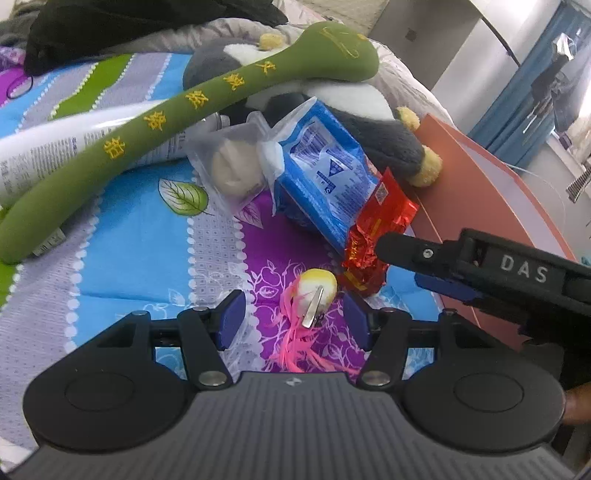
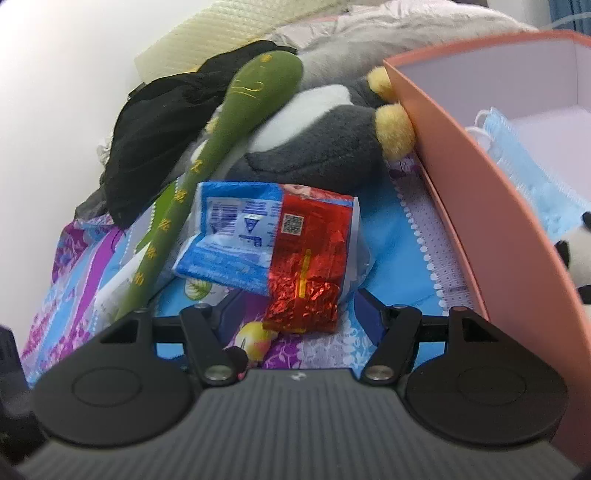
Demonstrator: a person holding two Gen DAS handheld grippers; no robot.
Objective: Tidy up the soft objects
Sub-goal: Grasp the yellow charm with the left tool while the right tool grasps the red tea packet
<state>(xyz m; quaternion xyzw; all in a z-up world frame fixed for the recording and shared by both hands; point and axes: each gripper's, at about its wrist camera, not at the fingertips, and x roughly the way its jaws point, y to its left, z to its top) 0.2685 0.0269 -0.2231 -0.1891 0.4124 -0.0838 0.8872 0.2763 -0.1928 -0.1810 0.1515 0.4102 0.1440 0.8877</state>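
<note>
My left gripper [image 1: 293,321] is open, its jaws on either side of a small yellow plush clip with pink feathers [image 1: 316,290] lying on the patterned bedsheet. My right gripper [image 2: 293,317] is open, its jaws around the lower end of a red foil packet [image 2: 308,266] that leans on a blue tissue pack [image 2: 229,236]. The right gripper also shows in the left wrist view [image 1: 399,247] beside the red packet [image 1: 373,236]. A long green plush stick [image 1: 155,136] lies across a grey and white plush toy [image 1: 332,107]. The tissue pack shows too [image 1: 321,170].
An orange box [image 2: 472,192] stands at the right, holding blue face masks [image 2: 524,162] and a panda plush [image 2: 576,258]. A white tube [image 1: 44,155], a clear bag with a pale round thing [image 1: 229,166] and black clothing [image 1: 110,26] lie on the bed.
</note>
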